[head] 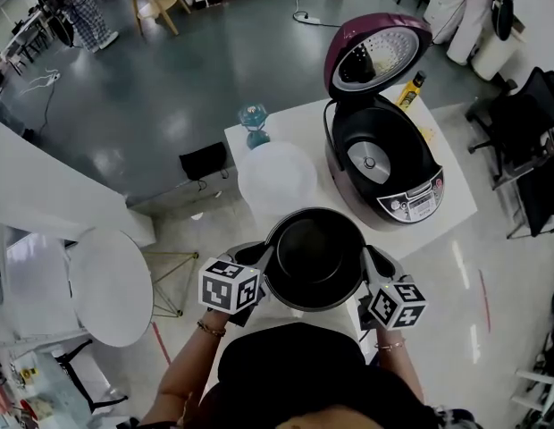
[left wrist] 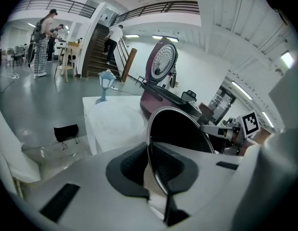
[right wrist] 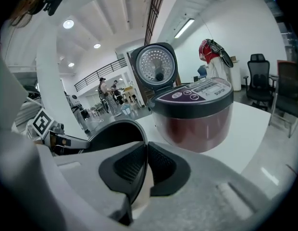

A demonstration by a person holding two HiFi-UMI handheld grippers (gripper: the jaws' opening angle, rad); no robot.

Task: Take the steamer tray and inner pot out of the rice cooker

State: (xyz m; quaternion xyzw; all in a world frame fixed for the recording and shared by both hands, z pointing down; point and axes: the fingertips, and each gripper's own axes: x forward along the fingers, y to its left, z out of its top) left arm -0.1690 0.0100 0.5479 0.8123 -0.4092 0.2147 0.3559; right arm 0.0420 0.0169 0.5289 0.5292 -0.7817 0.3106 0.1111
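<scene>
Tabletop (head: 456, 195), white, is cut off at its near end by the person's dark top and by the pot held above it. On its right half stands the maroon rice cooker (head: 389, 164), lid (head: 377, 52) tipped back and open; the round heating plate shows bare at the bottom of the well.

The black inner pot (head: 314, 257) is out of the cooker, in front of it and nearer the person, carried level between both grippers. Whether its base touches the table cannot be told, since the pot hides what lies under it.

The pale steamer tray (head: 277, 179) lies on the table left of the cooker, its near edge lost behind the pot's rim.

The left gripper (head: 259, 266) has its jaws pinched nearly together on the pot's thin rim (left wrist: 154, 143), one pad inside the wall, one outside. The right gripper (head: 371, 262) clamps the opposite rim (right wrist: 139, 134) the same way.

A small blue lamp-like ornament (head: 254, 123) stands at the far left corner; a yellow bottle (head: 409, 90) is half hidden behind the cooker.
</scene>
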